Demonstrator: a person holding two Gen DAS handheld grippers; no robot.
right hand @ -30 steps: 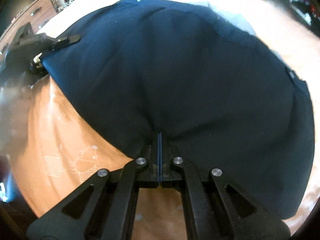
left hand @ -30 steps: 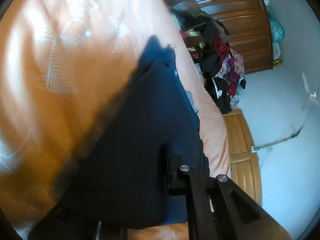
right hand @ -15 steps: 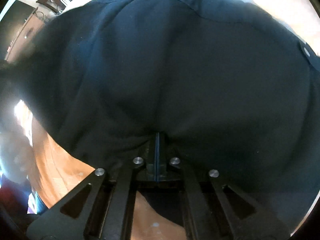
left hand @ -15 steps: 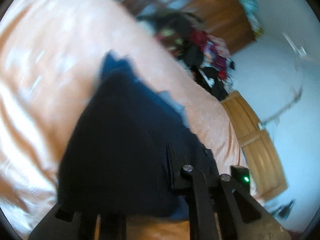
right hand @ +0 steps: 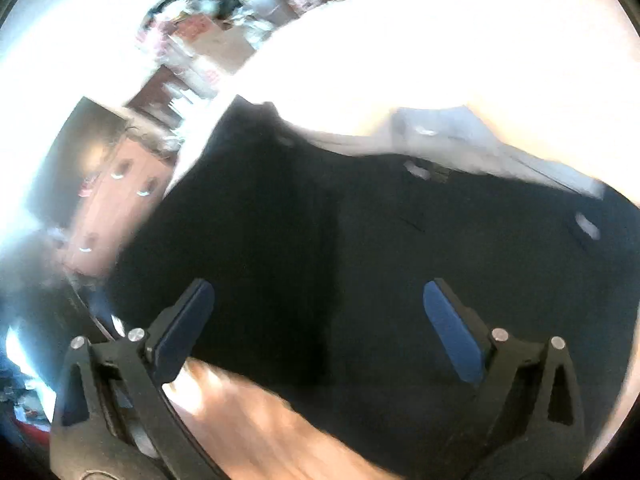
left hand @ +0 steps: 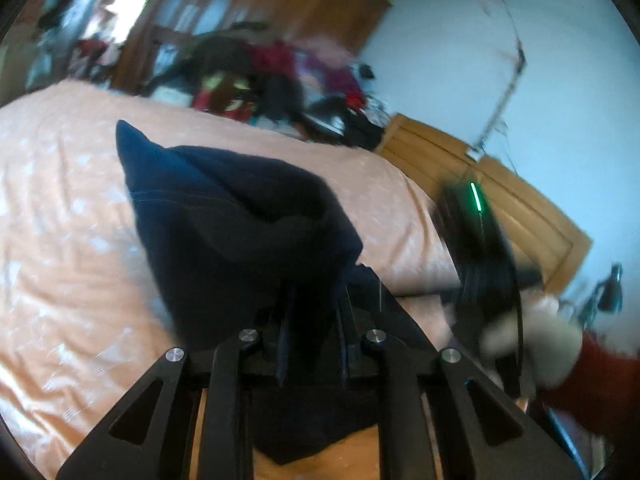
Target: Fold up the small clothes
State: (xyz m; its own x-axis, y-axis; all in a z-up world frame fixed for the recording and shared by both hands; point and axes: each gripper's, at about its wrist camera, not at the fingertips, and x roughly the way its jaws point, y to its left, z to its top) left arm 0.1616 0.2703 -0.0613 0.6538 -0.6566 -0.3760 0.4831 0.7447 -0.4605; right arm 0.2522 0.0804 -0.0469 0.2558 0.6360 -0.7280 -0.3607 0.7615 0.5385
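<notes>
Left tongs point(left hand: 312, 312): fingers nearly together, gap narrow, dark navy garment point(left hand: 240, 232) bunched between them, so pinching a fold of the cloth. Garment lies on the bed, on the peach bedspread point(left hand: 60, 260), humped up in front of the left tongs, one corner pointing away toward the far side. Right tongs point(right hand: 320, 332): spread wide, blue pads point(right hand: 452, 332) well apart, nothing between them, hovering over the same garment point(right hand: 320, 220), which fills most of that view. Right view is blurred and overexposed, so bedspread detail there is lost. From the left view, the other handheld unit point(left hand: 480, 248) with a green light sits off the bed's right edge. Clothes pile point(left hand: 280, 80) and wooden wardrobe point(left hand: 280, 0) behind the bed.
</notes>
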